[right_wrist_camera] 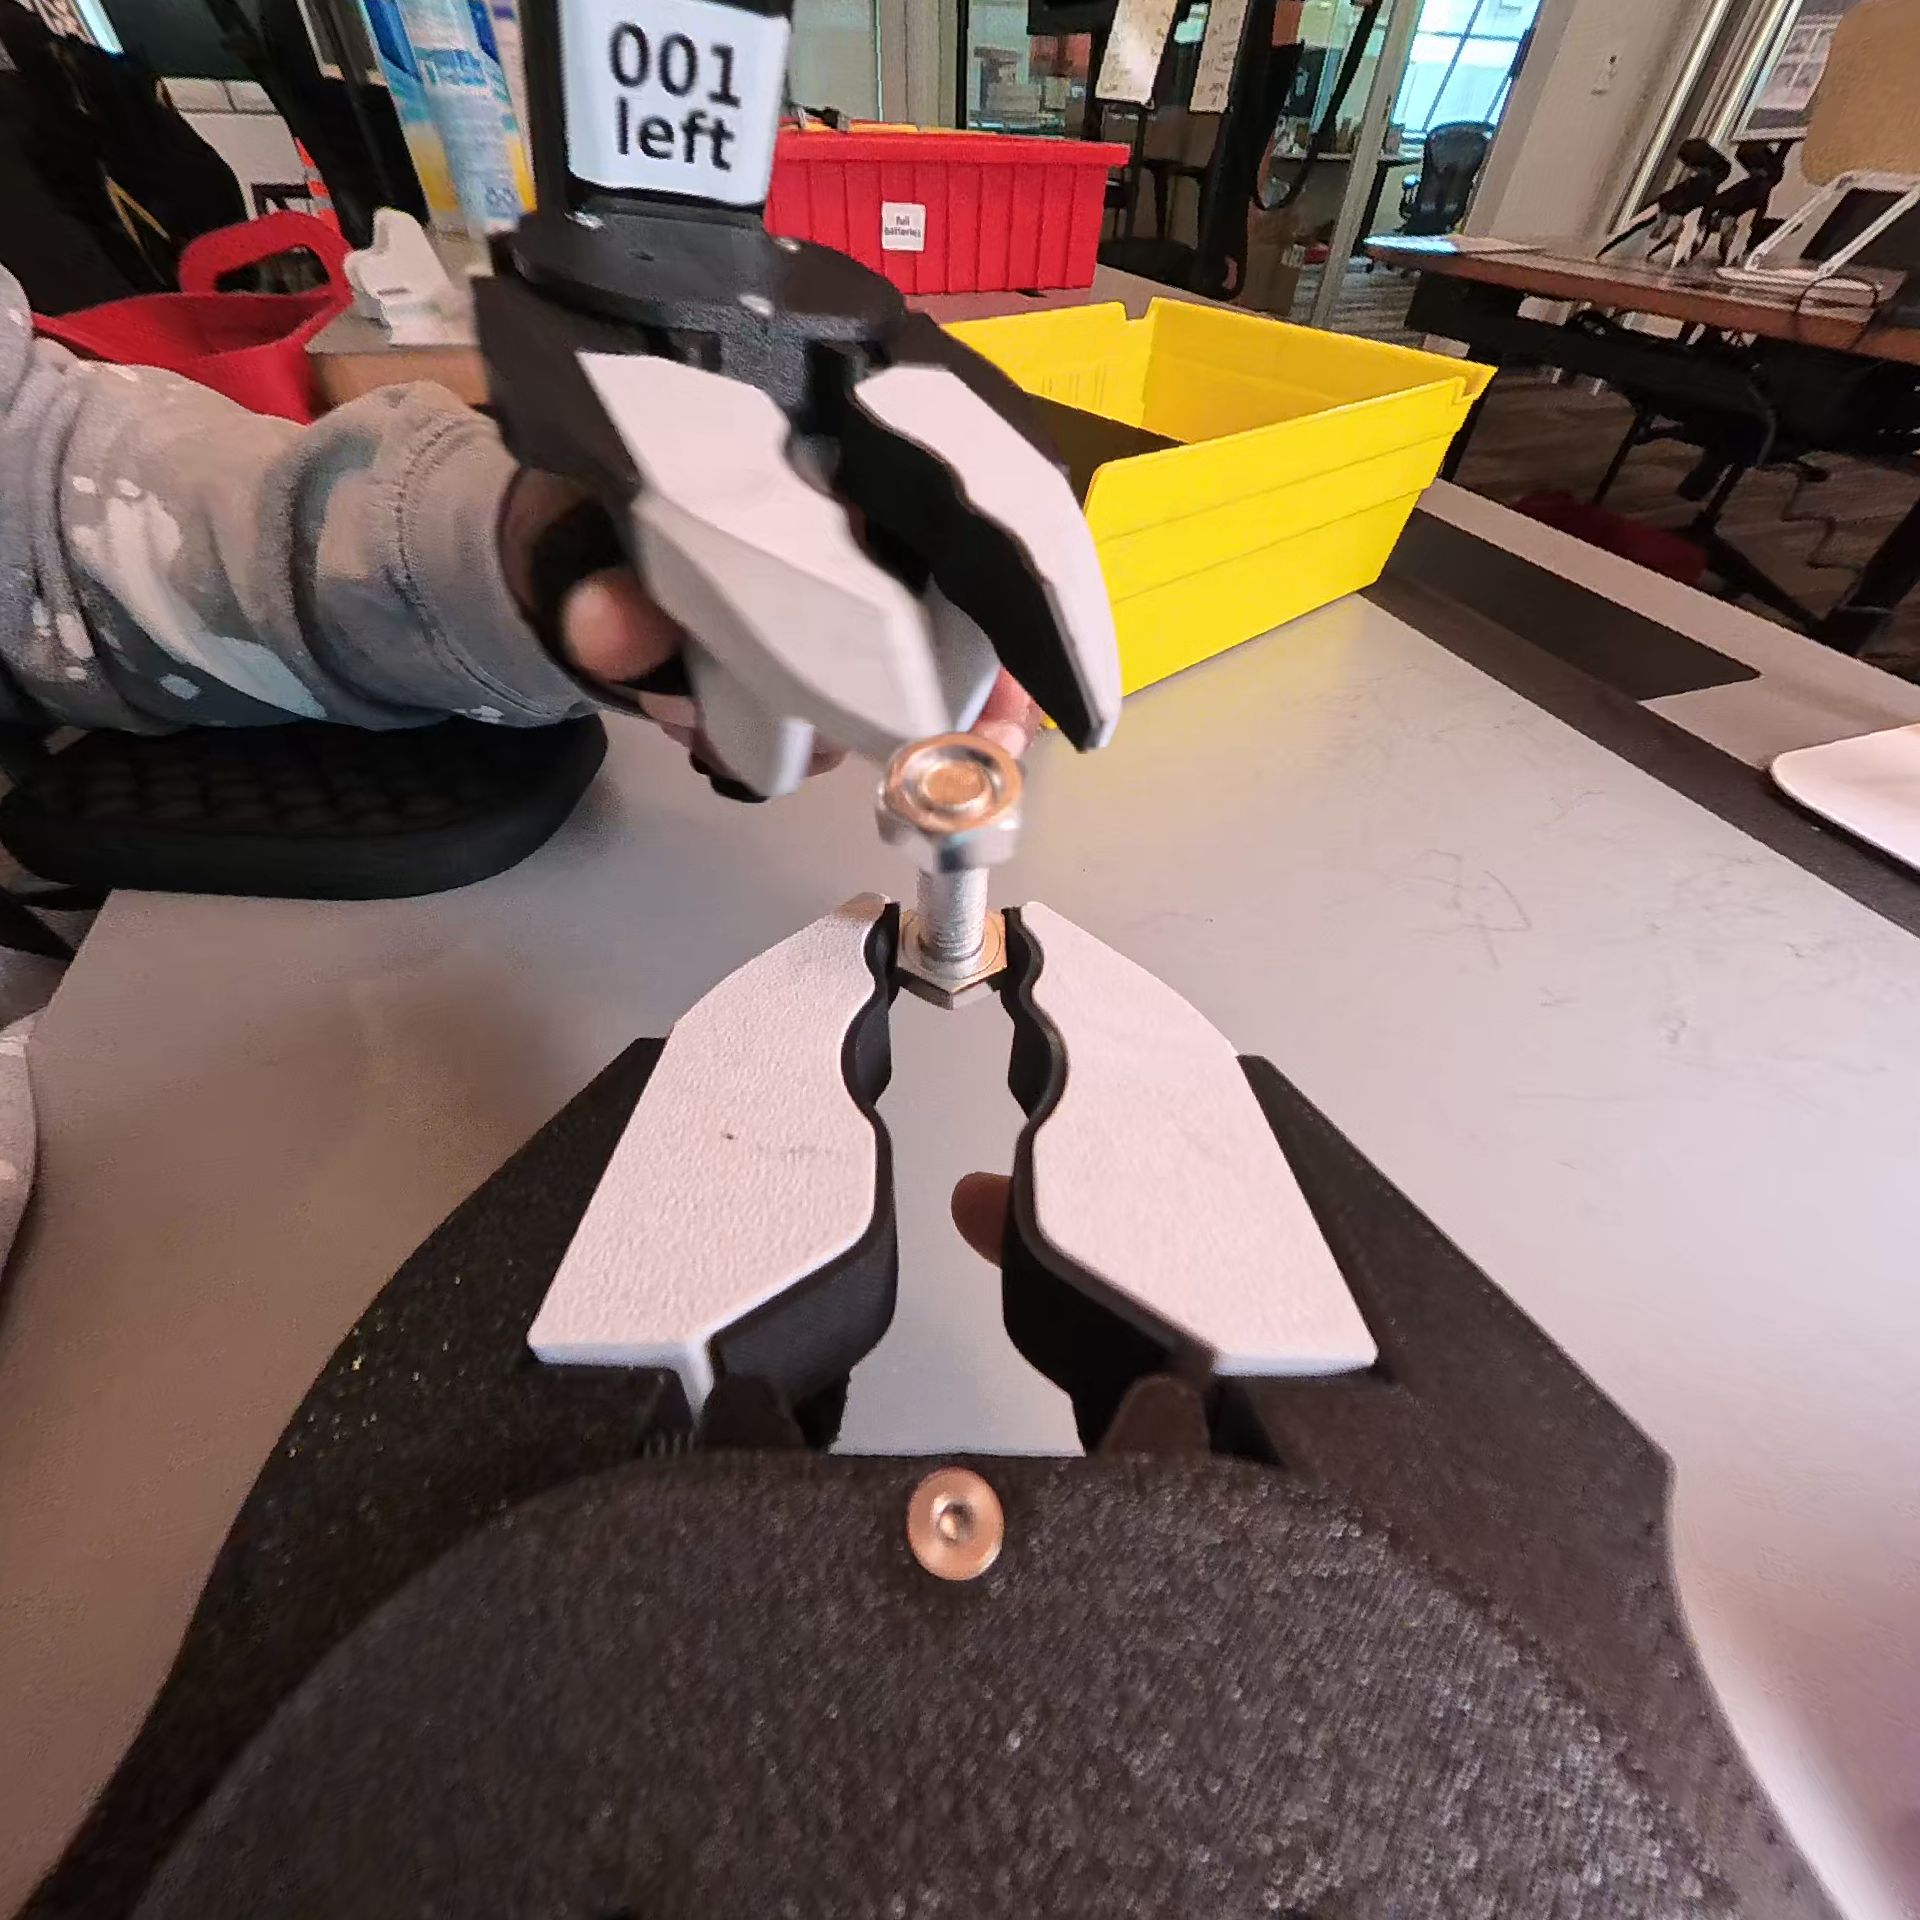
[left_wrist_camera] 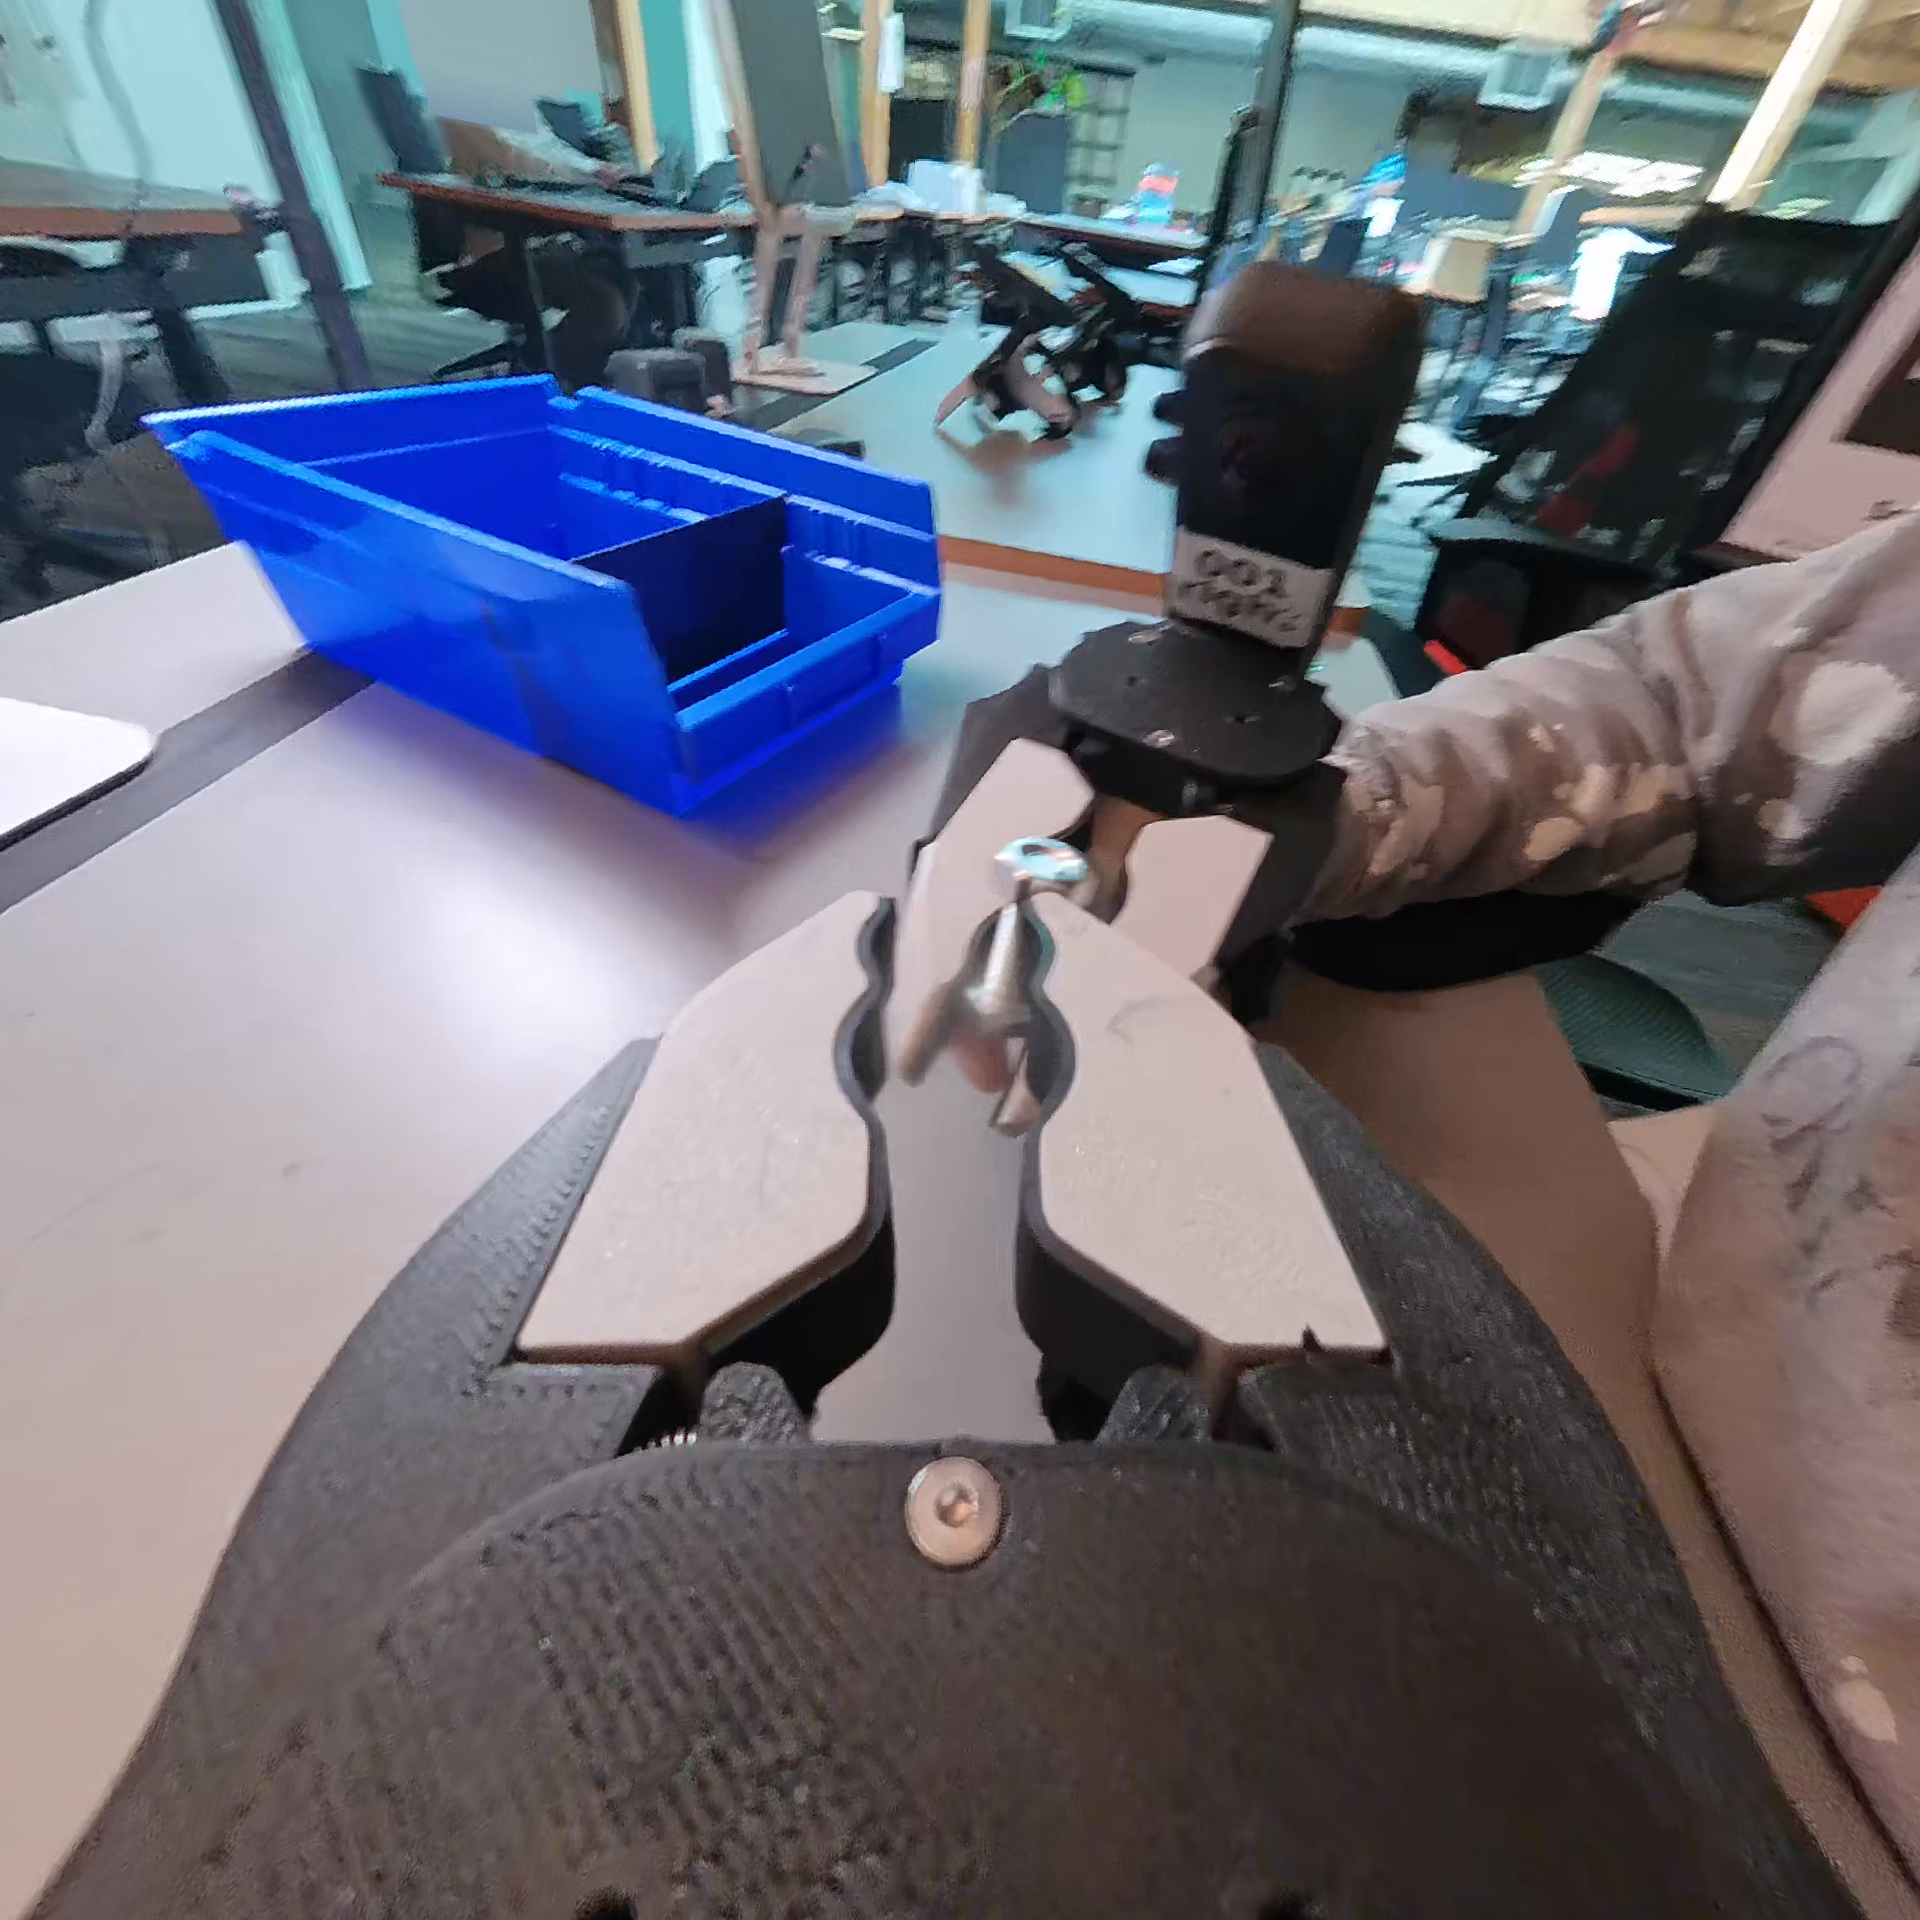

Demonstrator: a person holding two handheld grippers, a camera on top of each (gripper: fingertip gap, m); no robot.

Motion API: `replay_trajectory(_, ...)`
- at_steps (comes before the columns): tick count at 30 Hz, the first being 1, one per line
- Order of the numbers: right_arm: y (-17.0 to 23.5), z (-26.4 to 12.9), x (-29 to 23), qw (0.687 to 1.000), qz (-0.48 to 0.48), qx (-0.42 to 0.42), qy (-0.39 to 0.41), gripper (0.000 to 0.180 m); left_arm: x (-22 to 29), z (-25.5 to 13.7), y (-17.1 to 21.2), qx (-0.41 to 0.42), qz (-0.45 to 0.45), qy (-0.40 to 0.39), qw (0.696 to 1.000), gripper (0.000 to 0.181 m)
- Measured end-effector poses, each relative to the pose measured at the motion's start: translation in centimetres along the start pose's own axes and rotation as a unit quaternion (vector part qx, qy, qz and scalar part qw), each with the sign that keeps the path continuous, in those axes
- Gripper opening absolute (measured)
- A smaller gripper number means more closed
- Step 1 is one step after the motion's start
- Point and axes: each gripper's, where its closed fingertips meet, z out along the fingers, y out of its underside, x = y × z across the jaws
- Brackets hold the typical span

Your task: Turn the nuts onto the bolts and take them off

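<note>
A silver bolt (right_wrist_camera: 951, 805) with a hex nut (right_wrist_camera: 948, 971) threaded on its shank is held above the grey table (right_wrist_camera: 1455, 935). My right gripper (right_wrist_camera: 953, 916) is shut on the nut, with the bolt's head pointing away from it. My left gripper (right_wrist_camera: 920, 750) faces it from above. Its jaws stand apart around the bolt head, and a gap shows on both sides. In the left wrist view the bolt (left_wrist_camera: 987, 997) is blurred between my left gripper's (left_wrist_camera: 966, 925) tips. The nut (left_wrist_camera: 1039, 862) sits beyond it between the right gripper's fingers (left_wrist_camera: 1195, 894).
A blue bin (left_wrist_camera: 468, 582) stands on the table to the far left. A yellow bin (right_wrist_camera: 1247, 499) stands behind the grippers, with a red crate (right_wrist_camera: 935, 208) and a red bag (right_wrist_camera: 239, 312) farther back. A white pad (right_wrist_camera: 1860, 790) lies at the table's edge. The gap from one gripper's tips to the other's is roughly 4 centimetres.
</note>
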Motion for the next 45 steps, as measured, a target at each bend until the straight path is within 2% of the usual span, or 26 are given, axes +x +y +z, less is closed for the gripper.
replay_trajectory(2,-0.1,-0.1,0.0,1.0,0.001,0.003,0.0,0.018,-1.2,-0.3,0.4,-0.007,-0.001,-0.027,1.0,0.018)
replay_trajectory(6,0.4,0.1,0.5,1.0,0.008,-0.016,0.011,0.018,0.0,-0.4,-0.3,0.017,-0.009,0.012,1.0,0.027)
replay_trajectory(9,1.0,0.3,0.6,0.999,0.011,-0.035,0.014,0.018,0.6,0.2,0.1,0.006,0.005,0.019,1.0,0.03)
replay_trajectory(16,0.3,-0.1,0.7,1.0,0.014,-0.021,0.015,0.018,-1.9,-0.6,0.7,-0.012,-0.007,-0.025,1.0,0.021)
replay_trajectory(22,1.0,0.3,0.6,0.999,0.01,-0.038,0.016,0.018,0.4,0.3,0.6,-0.002,-0.011,0.031,0.999,0.029)
replay_trajectory(26,0.8,0.1,0.7,0.999,0.012,-0.032,0.017,0.018,-0.3,0.3,0.9,-0.013,-0.003,0.011,1.0,0.027)
replay_trajectory(28,0.6,0.0,0.8,0.999,0.016,-0.026,0.017,0.018,-1.5,-0.2,0.8,-0.006,-0.008,-0.018,1.0,0.017)
replay_trajectory(35,1.3,0.3,0.9,0.998,0.015,-0.048,0.023,0.018,0.0,0.1,0.4,0.011,-0.004,0.019,1.0,0.028)
replay_trajectory(39,1.2,0.1,0.9,0.999,0.016,-0.045,0.023,0.018,-0.8,0.2,0.7,-0.003,0.002,-0.003,1.0,0.022)
replay_trajectory(42,0.8,0.0,0.9,0.999,0.017,-0.038,0.022,0.018,-2.8,-0.5,1.2,-0.017,0.006,-0.053,0.998,0.016)
replay_trajectory(45,1.2,0.1,1.0,0.998,0.019,-0.047,0.025,0.018,-1.9,-0.5,0.7,0.0,-0.004,-0.025,1.0,0.021)
